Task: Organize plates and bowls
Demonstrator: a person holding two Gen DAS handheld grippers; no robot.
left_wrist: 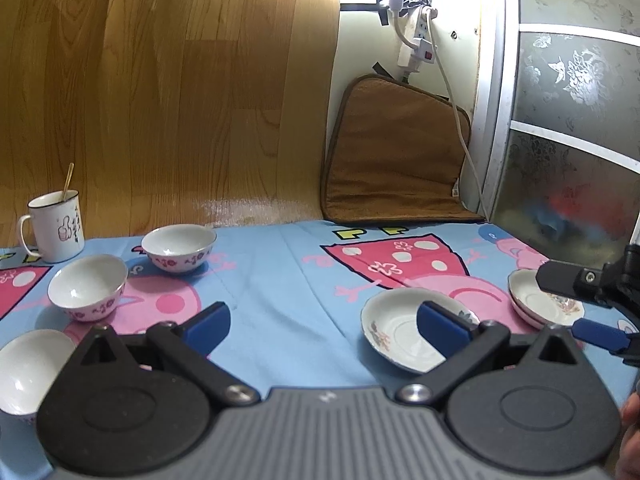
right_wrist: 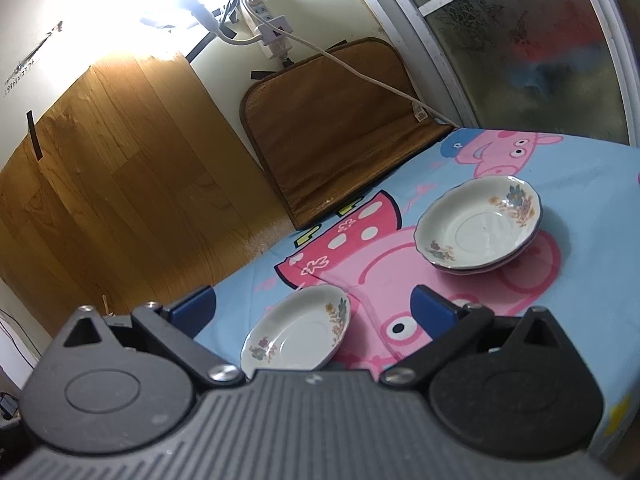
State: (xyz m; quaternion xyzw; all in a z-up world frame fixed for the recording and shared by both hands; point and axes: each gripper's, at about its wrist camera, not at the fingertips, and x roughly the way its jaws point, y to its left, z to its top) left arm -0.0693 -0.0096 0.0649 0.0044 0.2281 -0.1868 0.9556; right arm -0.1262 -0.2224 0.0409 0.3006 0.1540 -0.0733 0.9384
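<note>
— Since the loose plate [right_wrist: 298, 330] lies on the cloth just ahead of the right gripper [right_wrist: 314, 306], between its fingers as that camera sees it, I'd list that hand as nearer. Agreed?

— Agreed. Its jaws stand wide apart, empty. A round plate has no long axis, so I'd judge any rim approach will do. The stack [right_wrist: 480, 226] sits beyond it, to the right, apart.

— Left gripper [left_wrist: 322, 322]?

— Jaws apart too, nothing held. Plate [left_wrist: 404, 330] ahead to its right; three bowls [left_wrist: 179, 247] [left_wrist: 89, 286] [left_wrist: 28, 368] to its left, unstacked.

— Surroundings?

— Mug [left_wrist: 56, 226] with spoon, far left. Blue cartoon cloth [left_wrist: 272, 264]. Brown mat [left_wrist: 394, 152] leaning on the wall, power strip [left_wrist: 418, 36], wood panel [left_wrist: 160, 80], frosted door [left_wrist: 572, 120].
</note>
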